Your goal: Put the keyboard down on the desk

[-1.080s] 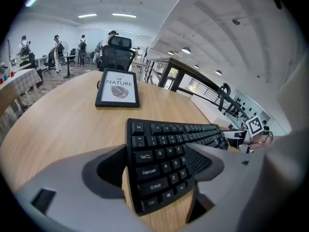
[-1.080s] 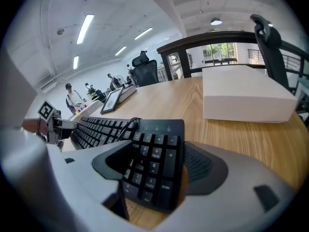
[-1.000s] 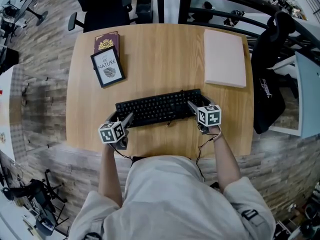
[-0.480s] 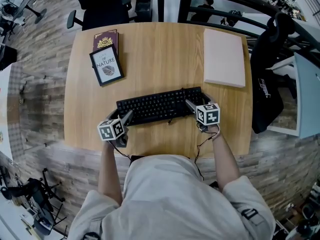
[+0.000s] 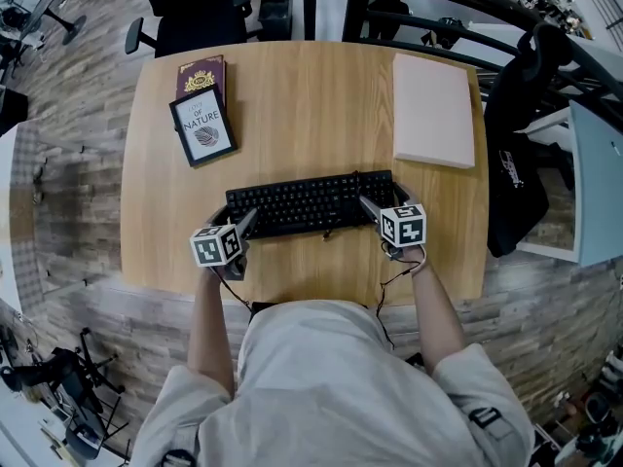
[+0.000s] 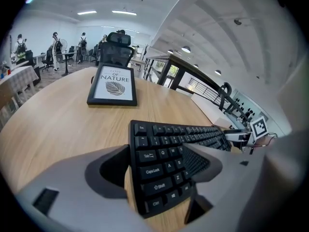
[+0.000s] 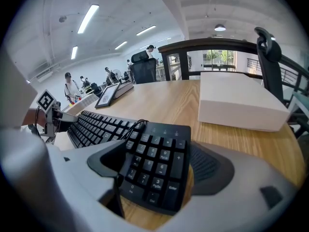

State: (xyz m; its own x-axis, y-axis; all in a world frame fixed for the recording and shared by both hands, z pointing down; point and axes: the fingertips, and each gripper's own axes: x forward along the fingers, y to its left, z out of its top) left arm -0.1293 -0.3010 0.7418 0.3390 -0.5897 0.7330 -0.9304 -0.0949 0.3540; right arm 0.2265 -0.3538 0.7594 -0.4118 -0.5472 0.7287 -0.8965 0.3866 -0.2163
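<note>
The keyboard (image 5: 310, 203) lies flat on the bench (image 5: 292, 105) between my tongs. My left tongs (image 5: 234, 227) stand apart around its left end. My right tongs (image 5: 386, 202) are opening, with the number-pad end loose between them. A white box (image 5: 433, 111) sits beyond them.

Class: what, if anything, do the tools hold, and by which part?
Right tool: nothing; its jaws are opening around the number-pad end of the keyboard. Left tool: straddles the Caps Lock end; whether it grips cannot be told.
</note>
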